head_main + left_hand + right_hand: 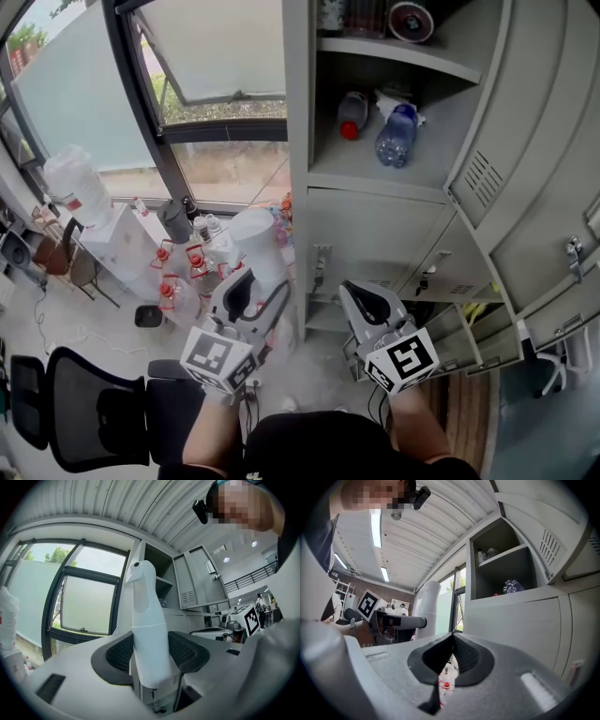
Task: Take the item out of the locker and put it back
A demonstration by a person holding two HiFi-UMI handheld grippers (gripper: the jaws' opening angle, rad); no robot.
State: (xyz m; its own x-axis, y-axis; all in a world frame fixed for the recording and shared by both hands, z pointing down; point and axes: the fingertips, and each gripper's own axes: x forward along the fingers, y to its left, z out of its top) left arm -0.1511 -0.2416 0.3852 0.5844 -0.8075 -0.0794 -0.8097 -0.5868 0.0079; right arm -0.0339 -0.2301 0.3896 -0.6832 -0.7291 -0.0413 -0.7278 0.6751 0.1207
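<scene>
A white spray bottle point(258, 246) stands upright between the jaws of my left gripper point(246, 286), out in front of the grey locker and to its left. In the left gripper view the black pads press on both sides of the bottle point(149, 634), nozzle up. My right gripper point(354, 295) hangs beside it, shut with nothing in it; its pads meet in the right gripper view point(452, 644). The locker's open compartment point(375, 183) holds a clear water bottle point(396, 136) and a red-capped bottle point(352, 114). Its door point(525, 122) swings out to the right.
A black office chair point(84, 412) stands at lower left. Several red-trimmed bottles point(178, 272) and a large water jug point(75, 183) sit on the floor by the window point(225, 94). Lower locker doors point(469, 337) hang open at the right.
</scene>
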